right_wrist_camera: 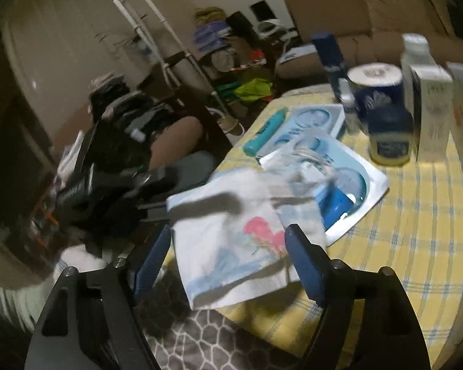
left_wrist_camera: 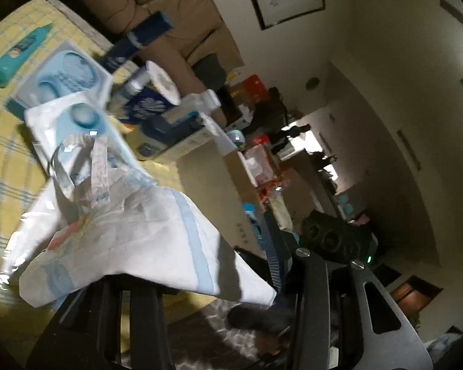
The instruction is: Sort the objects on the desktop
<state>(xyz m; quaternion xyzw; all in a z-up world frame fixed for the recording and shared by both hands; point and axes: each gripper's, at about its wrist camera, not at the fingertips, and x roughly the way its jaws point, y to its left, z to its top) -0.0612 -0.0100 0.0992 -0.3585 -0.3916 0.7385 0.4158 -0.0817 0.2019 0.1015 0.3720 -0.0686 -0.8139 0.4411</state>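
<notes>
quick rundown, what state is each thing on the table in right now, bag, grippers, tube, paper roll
white bag: partly off the table edge, handles up
left gripper: shut on the bag
right gripper: open, bag between jaws
teal tube: lying flat
paper roll: upright, wrapped

A white cloth tote bag with pale blue stripes and a pink print (left_wrist_camera: 132, 234) fills the lower middle, its corner caught at the blue-padded finger of the left tool (left_wrist_camera: 271, 265); the grip itself is hidden by the fabric. The bag's two handles (left_wrist_camera: 86, 166) stand up, blurred. Beneath it lies the tabletop, covered by a yellow cloth with a blue check (left_wrist_camera: 6, 160). Farther back rest a teal plastic tube (left_wrist_camera: 18, 55), a white-and-blue blister pack (left_wrist_camera: 68, 74), a roll of white tissue in a dark blue wrapper (left_wrist_camera: 157, 92) and a tall dark blue box (left_wrist_camera: 139, 38).
</notes>
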